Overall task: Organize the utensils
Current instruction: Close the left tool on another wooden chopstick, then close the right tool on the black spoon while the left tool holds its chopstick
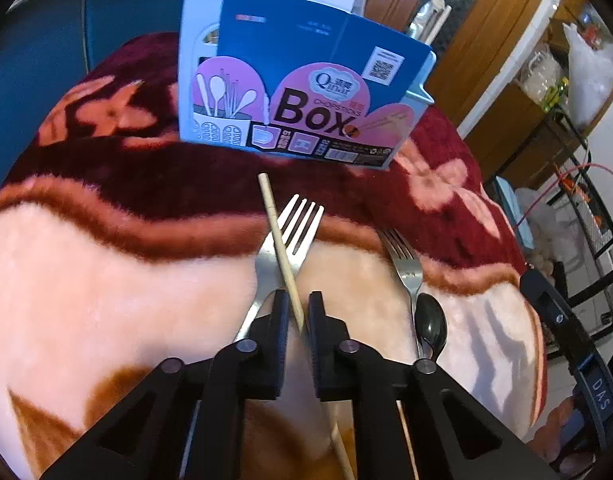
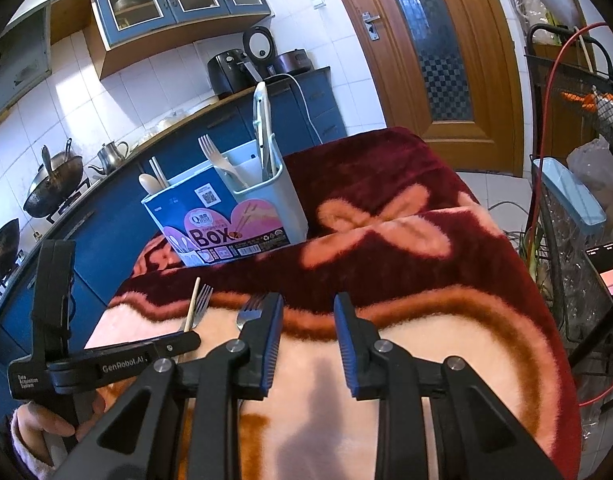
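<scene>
The left claw sits low over the blanket-covered bench, its two black fingers set a narrow gap apart on either side of a pale wooden chopstick; whether the pads actually press the stick cannot be told from the left wrist view. The chopstick runs forward from between the fingers, slanting slightly left, and lies across a steel fork whose tines point away from the claw. Just right of the claw lies a second fork, with a dark spoon close beside its handle (the spoon bowl nearest the claw's right finger). Straight ahead, beyond the chopstick's far tip, stands the utensil holder, wrapped in a blue and pink sleeve printed "Box".

The right claw hovers above the pink part of the blanket, its blue-padded fingers well apart with nothing between them. Ahead and to its left stands the same holder, already carrying a fork, spoon and chopsticks. The left claw's body shows at the lower left of this view.
</scene>
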`<state>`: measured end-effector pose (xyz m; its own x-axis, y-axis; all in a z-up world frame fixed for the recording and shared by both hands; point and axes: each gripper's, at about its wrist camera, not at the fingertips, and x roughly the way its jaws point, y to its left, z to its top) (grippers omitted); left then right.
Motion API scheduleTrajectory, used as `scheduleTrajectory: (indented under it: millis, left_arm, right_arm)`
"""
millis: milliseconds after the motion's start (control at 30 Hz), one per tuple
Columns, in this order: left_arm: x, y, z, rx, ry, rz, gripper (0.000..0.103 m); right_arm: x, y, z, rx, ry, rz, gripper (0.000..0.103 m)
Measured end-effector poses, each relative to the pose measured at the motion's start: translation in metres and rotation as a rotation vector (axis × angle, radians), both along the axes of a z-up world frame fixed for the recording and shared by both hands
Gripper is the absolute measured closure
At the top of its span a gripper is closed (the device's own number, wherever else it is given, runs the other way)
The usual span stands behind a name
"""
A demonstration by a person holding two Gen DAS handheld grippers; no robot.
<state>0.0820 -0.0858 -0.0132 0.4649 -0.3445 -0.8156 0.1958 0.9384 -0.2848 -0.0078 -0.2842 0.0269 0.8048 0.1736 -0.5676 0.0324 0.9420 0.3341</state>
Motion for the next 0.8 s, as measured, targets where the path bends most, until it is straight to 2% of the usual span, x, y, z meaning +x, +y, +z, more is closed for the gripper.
scheduleTrajectory:
  millis: [267,433,633,800]
  left_arm:
    - [-0.004,0.013,0.002,-0.055,-0.020,0.012,0.099]
    - [-0.008,0.027,0.006,-0.128,-0.036,0.020,0.099]
    - [-0.018,0.045,0.022,-0.203,-0.093,0.018,0.099]
    - [-0.023,0.061,0.033,-0.227,-0.151,0.033,0.099]
  right_arm:
    - [0.002,0.008,0.001,-0.024,0.020,0.016,0.074]
    - [0.004,0.015,0.000,-0.036,0.047,0.029,0.074]
    - [0.006,0.025,-0.001,-0.055,0.088,0.051,0.074]
    - [0.007,0.033,-0.008,-0.057,0.148,0.063,0.074]
